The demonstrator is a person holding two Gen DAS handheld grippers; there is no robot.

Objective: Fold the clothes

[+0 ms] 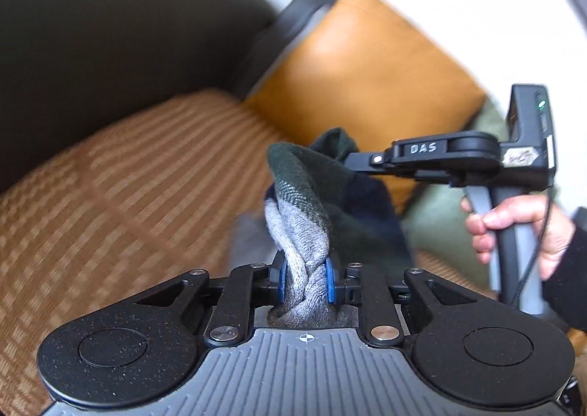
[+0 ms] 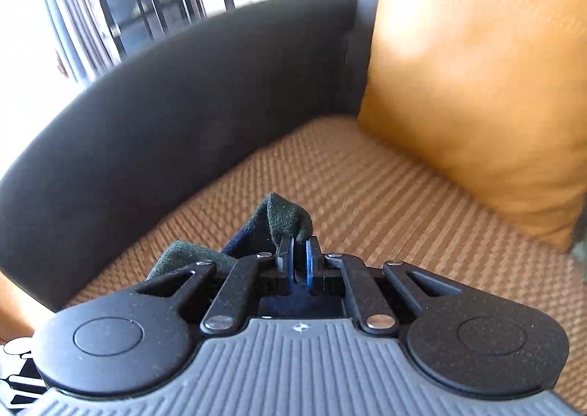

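The left gripper [image 1: 305, 282] pinched a bunched grey and dark green garment [image 1: 304, 203] between its blue pads [image 1: 330, 284], the cloth rising just ahead of the fingers. The right gripper [image 2: 299, 265], gripped by a hand [image 1: 521, 232], had its fingers nearly pressed together on a dark green fold of the same garment [image 2: 288, 218]. Beyond both fingers lay a woven seat [image 2: 367, 188], with an orange cushion [image 2: 477, 86] farther back.

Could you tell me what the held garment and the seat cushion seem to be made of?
Garment: apparently a soft knit, matte, with visible ribbed stitches in grey and dark green. Seat cushion: looks like coarse woven fabric, matte, with tan and brown striped weave; the fibre cannot be told.
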